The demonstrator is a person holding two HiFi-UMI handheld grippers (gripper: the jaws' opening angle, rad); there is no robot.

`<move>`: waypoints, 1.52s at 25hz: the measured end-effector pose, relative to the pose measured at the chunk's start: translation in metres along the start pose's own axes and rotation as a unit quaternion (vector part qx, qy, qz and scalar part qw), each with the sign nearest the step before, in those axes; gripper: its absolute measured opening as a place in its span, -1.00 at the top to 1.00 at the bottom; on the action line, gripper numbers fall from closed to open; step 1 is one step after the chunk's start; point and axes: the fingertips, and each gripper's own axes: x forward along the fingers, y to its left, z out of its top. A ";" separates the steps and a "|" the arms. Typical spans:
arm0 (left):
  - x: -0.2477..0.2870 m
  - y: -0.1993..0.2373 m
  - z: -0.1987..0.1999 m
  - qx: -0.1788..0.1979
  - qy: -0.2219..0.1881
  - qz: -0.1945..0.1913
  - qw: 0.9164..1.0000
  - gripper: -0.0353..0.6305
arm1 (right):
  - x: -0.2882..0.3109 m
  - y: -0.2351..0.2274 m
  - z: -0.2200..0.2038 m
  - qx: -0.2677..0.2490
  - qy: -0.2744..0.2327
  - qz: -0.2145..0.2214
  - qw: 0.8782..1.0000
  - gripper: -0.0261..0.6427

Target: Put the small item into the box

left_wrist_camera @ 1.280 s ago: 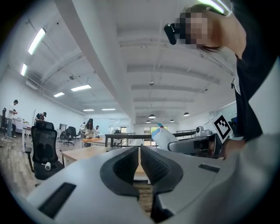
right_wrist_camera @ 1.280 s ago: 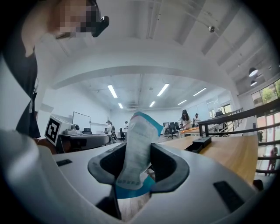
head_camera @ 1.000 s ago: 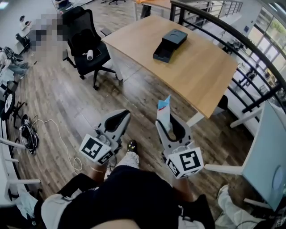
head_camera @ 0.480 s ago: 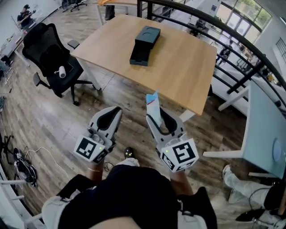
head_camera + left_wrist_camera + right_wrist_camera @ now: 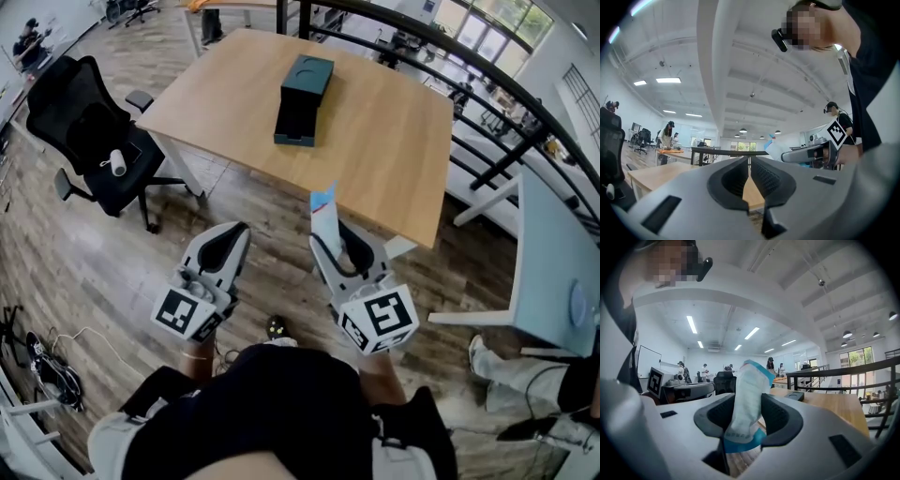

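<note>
My right gripper (image 5: 336,246) is shut on a small white packet with blue ends (image 5: 324,217), which sticks up past the jaws (image 5: 746,399). The left gripper (image 5: 225,246) is shut with nothing in it, its jaws meeting (image 5: 749,174). Both hang over the wooden floor, short of the table's near edge. The dark box (image 5: 303,100) lies on the wooden table (image 5: 384,141), its drawer pulled out toward me. In the right gripper view the box (image 5: 793,395) shows small beyond the packet.
A black office chair (image 5: 98,141) with a white roll on its seat stands left of the table. A black railing (image 5: 487,89) curves behind and right of the table. A white desk panel (image 5: 553,272) is at the right. Cables lie on the floor at lower left.
The view has moved toward the table, so the table and box now sit more centred ahead. Both grippers keep their pose, the right one still holding the packet.
</note>
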 end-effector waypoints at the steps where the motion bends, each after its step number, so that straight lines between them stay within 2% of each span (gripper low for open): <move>1: -0.003 0.009 -0.002 0.000 0.002 0.002 1.000 0.82 | 0.007 0.001 0.001 -0.001 0.001 -0.003 1.000 0.41; 7: -0.007 0.055 -0.006 -0.001 0.004 0.012 1.000 0.82 | 0.041 0.006 0.004 -0.007 -0.001 -0.009 1.000 0.41; 11: 0.004 0.064 -0.003 -0.003 -0.004 -0.003 1.000 0.82 | 0.053 0.004 0.004 -0.002 0.005 -0.012 1.000 0.41; 15: 0.016 0.074 -0.010 -0.006 0.006 -0.004 1.000 0.82 | 0.067 -0.007 0.003 0.003 0.004 -0.015 1.000 0.41; 21: 0.042 0.104 -0.015 0.000 0.016 0.005 1.000 0.82 | 0.106 -0.039 0.003 0.011 -0.003 -0.014 1.000 0.41; 29: 0.100 0.173 -0.011 0.014 0.015 0.032 0.999 0.82 | 0.188 -0.089 0.010 0.007 -0.004 0.009 1.000 0.41; 38: 0.157 0.219 -0.006 0.027 0.034 0.045 0.998 0.82 | 0.256 -0.150 0.014 0.036 -0.005 0.022 0.999 0.41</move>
